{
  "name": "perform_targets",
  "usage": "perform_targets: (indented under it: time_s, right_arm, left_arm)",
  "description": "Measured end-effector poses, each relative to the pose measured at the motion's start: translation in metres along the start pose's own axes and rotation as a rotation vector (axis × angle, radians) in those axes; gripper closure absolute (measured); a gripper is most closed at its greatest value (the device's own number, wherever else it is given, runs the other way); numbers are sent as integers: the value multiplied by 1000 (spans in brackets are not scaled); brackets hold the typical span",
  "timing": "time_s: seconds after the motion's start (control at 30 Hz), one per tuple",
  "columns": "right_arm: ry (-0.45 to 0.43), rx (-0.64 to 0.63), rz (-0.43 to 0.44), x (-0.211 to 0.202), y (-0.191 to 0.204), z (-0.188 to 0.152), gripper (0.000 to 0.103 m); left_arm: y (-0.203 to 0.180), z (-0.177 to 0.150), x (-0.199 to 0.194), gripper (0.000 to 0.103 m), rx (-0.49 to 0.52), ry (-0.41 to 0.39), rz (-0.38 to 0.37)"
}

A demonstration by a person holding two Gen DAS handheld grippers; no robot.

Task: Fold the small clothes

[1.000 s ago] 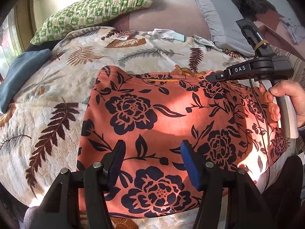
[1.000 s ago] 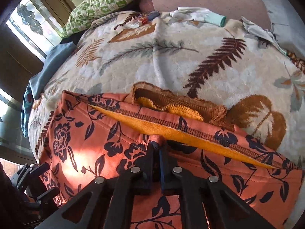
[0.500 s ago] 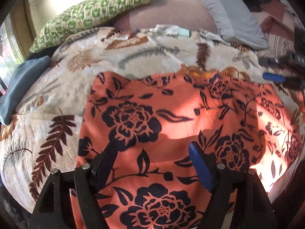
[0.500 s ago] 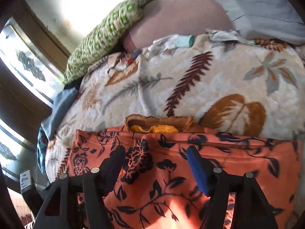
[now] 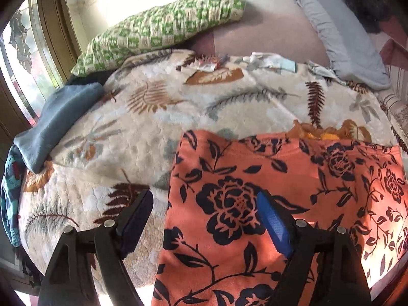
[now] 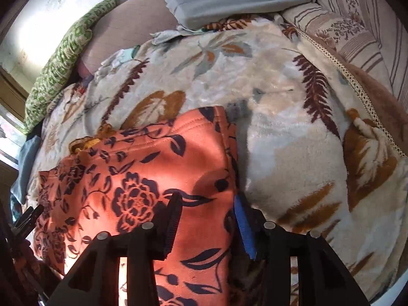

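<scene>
Both tools are hovering over the orange floral garment (image 5: 293, 191), which is lying flat on the leaf-print blanket (image 5: 158, 127) on the bed. The left tool (image 5: 204, 219) is spreading wider, straddling the garment's left edge, nothing pinched. The right tool (image 6: 206, 219) is narrowing its gap over the garment's right edge (image 6: 230, 158), with cloth between the jaws, though the pads are not yet pressing on it.

My read: they are lining up to grip the two side edges for a fold. Doing it well means catching every layer at the edge, both sides level, so the cloth is lifting evenly and not dragging the blanket.

The garment's long axis is running left to right across the bed, with its stitched hem (image 6: 173, 137) and a peek of yellow lining (image 5: 316, 135) facing away toward the pillows.
</scene>
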State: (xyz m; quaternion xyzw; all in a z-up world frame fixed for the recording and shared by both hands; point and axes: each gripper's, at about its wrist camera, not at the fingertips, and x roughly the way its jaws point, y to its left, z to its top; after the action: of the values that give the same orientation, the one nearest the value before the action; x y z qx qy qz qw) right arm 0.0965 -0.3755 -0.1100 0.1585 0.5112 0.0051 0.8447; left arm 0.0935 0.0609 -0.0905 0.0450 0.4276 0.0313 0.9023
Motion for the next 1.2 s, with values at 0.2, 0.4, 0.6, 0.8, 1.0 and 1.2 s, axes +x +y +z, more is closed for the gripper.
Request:
perform_targets:
  time_s: [0.2,0.4,0.6,0.8,1.0,1.2]
  right_arm:
    - [-29,-72,173,-18,32,-12,38]
    - [80,-9,27,9,13,-30,41]
    - [-27,-105,96,-16,48,10,38]
    - [102,62,14,62,1,30,36]
    - [-28,1,75,-8,29,9,35]
    - [24,31,124,-35,33,-52,33]
  left_arm:
    - [2,-14,54,14,3,140,51]
    - [7,-2,19,15,-52,55,24]
    - [-8,-7,46,14,2,132,60]
    - [6,-8,47,11,-91,165,30]
    - [12,-5,2,11,-110,81,12]
    - [7,-15,-35,11,-121,39,-33]
